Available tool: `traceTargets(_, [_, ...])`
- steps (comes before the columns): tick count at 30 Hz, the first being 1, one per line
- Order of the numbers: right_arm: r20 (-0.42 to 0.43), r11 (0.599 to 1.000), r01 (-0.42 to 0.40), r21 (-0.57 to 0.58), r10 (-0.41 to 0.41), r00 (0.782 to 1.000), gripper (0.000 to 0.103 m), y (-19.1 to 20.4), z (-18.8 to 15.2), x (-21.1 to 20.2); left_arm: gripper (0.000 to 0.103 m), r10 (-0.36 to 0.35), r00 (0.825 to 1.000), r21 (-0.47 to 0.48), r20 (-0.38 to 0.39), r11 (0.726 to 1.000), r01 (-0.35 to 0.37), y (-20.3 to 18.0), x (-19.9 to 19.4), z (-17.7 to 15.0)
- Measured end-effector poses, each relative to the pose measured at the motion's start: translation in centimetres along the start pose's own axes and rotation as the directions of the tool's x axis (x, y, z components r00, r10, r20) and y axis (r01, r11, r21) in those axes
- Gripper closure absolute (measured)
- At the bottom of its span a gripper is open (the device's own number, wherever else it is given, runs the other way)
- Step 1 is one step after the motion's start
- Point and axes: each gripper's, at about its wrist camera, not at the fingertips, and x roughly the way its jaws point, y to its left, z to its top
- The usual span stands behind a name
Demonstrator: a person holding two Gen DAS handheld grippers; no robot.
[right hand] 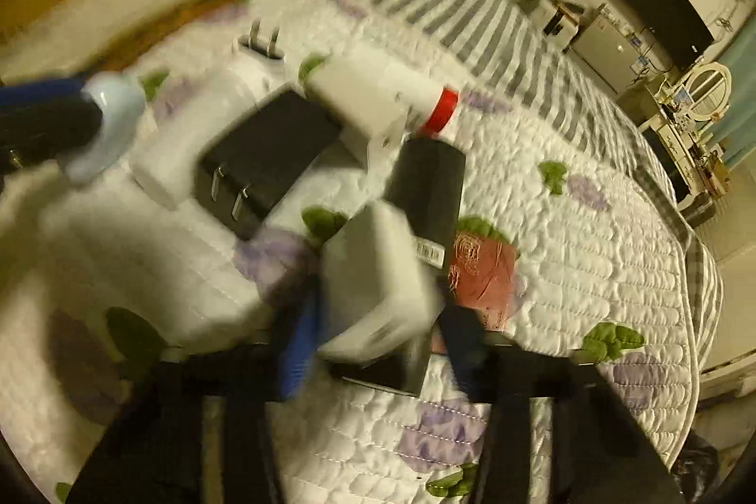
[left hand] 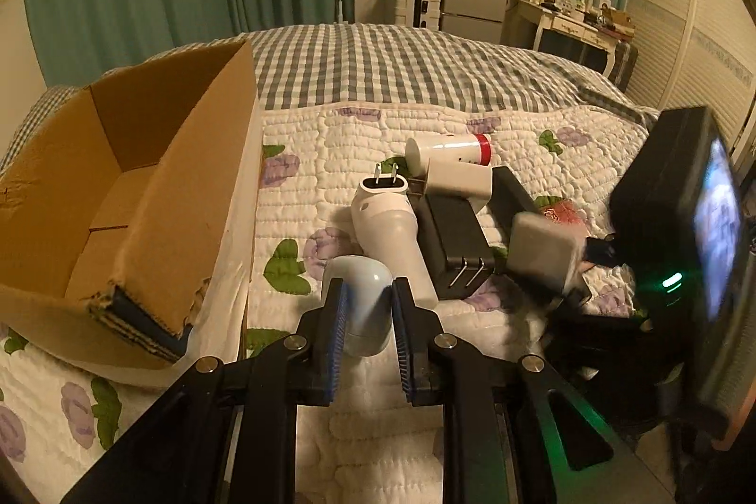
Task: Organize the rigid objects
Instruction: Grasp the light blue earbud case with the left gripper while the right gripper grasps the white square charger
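Bed (left hand: 472,135): chargers piled on my quilt.
Cardboard box (left hand: 156,173): looks empty.
Left tool (left hand: 364,305): clamps pale-blue plug (left hand: 361,305).
Right tool (right hand: 378,343): grips white adapter (right hand: 378,282).

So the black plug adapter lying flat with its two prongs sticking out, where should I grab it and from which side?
Grip the black adapter across its two long flat side faces, mid-body, coming down from above. The prongs point toward the camera, so stay behind them. It looks wedged between the white charger and another black block, so the gaps may be tight; lifting the prong end first might help.
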Motion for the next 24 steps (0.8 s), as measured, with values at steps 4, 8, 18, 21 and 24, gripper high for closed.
traceTargets(4, [0.016,1.0,-0.027,0.013,0.027,1.0,0.078,-0.3,-0.5,-0.7,0.084,-0.02,1.0,-0.007,0.002,1.0,0.02,-0.1,-0.8,-0.2])
traceTargets(8, [0.047,0.997,-0.07,0.042,0.068,0.997,0.079,-0.6,-0.7,-2.4,0.085,-0.031,0.999,-0.002,0.008,1.0,0.031,-0.2,-1.9,-0.4])
traceTargets(18, [0.132,0.982,-0.129,0.141,0.11,0.985,0.079,-1.7,0.6,-9.3,0.103,-0.112,0.991,0.017,0.066,0.994,0.111,-0.2,-5.9,0.9])
traceTargets(21, [0.132,0.983,-0.12,0.136,0.102,0.986,0.079,-1.3,0.6,-10.0,0.102,-0.149,0.989,0.017,0.002,0.989,0.149,0.2,-4.9,0.3])
traceTargets(24, [0.13,0.982,-0.125,0.139,0.107,0.986,0.079,-0.9,0.2,-9.9,0.084,-0.131,0.991,0.032,-0.015,0.991,0.131,0.1,-4.0,-0.8])
